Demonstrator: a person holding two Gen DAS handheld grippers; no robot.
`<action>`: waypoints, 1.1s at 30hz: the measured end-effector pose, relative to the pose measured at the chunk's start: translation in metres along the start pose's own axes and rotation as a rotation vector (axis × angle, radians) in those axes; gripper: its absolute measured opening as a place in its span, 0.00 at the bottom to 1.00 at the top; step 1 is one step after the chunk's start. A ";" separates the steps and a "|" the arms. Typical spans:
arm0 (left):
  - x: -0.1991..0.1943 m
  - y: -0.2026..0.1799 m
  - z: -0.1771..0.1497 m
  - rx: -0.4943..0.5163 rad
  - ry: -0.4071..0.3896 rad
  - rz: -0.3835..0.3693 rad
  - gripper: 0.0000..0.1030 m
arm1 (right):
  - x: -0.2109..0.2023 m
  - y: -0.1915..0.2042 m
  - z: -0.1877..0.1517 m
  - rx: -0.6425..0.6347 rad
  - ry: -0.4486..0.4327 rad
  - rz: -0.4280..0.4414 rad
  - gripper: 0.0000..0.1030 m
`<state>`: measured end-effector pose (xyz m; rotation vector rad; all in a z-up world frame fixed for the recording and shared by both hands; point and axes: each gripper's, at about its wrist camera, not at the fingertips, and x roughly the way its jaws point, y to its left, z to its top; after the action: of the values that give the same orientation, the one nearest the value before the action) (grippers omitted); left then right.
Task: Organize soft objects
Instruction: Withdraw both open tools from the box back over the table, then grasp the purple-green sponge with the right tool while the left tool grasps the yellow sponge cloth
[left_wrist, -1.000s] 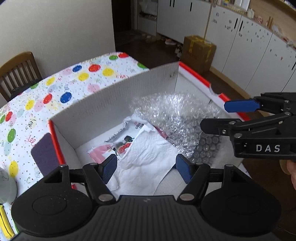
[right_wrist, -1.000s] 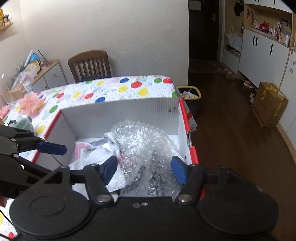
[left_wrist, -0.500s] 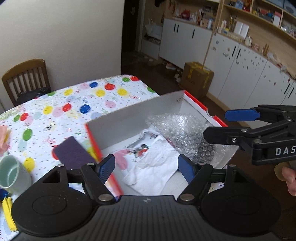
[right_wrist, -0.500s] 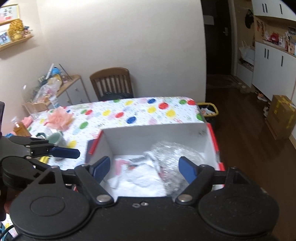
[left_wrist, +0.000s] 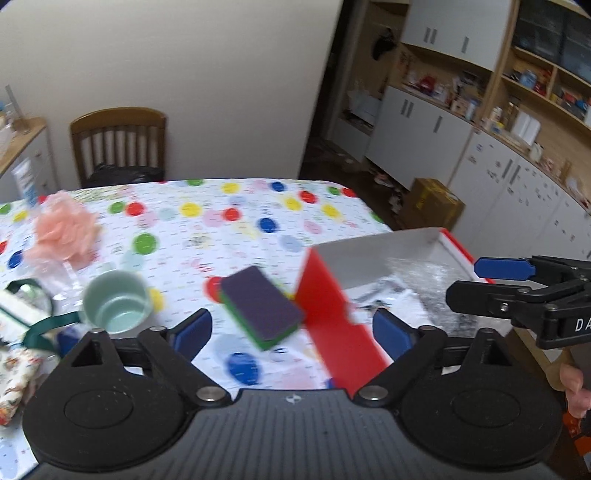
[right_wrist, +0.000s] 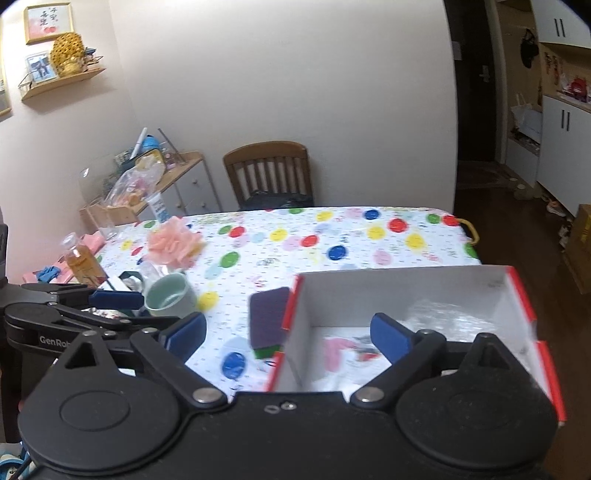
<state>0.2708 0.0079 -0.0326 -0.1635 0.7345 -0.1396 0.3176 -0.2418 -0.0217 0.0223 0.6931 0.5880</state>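
Note:
A red and white box (left_wrist: 334, 332) (right_wrist: 406, 291) stands at the table's right end. It holds bubble wrap (right_wrist: 447, 317) (left_wrist: 421, 273) and a white printed bag (right_wrist: 351, 354). A purple and green sponge (left_wrist: 260, 306) (right_wrist: 267, 321) lies on the table just left of the box. A pink mesh puff (left_wrist: 62, 229) (right_wrist: 171, 245) lies further left. My left gripper (left_wrist: 291, 330) is open and empty above the sponge and the box's left wall. My right gripper (right_wrist: 288, 338) is open and empty above the box's near left corner.
A pale green mug (left_wrist: 116, 306) (right_wrist: 170, 295) stands left of the sponge. A bottle of amber liquid (right_wrist: 83, 264), a floral cloth (left_wrist: 14, 373) and packets crowd the table's left end. A wooden chair (left_wrist: 118, 146) stands behind the table.
Both grippers have pulled back and up from inside the box, and the left one has swung left. The sponge, mug and puff have come into view. Both stay open and empty.

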 end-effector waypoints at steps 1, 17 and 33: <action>-0.002 0.009 -0.001 -0.010 -0.005 0.004 0.96 | 0.005 0.006 0.001 -0.006 0.001 0.005 0.93; -0.011 0.116 -0.040 -0.068 -0.044 0.152 0.98 | 0.107 0.093 0.010 -0.082 0.071 -0.020 0.94; 0.029 0.156 -0.085 -0.132 0.041 0.211 0.98 | 0.224 0.098 0.017 -0.145 0.254 -0.136 0.93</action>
<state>0.2457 0.1470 -0.1444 -0.2078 0.7974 0.1066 0.4166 -0.0405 -0.1215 -0.2363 0.8887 0.5138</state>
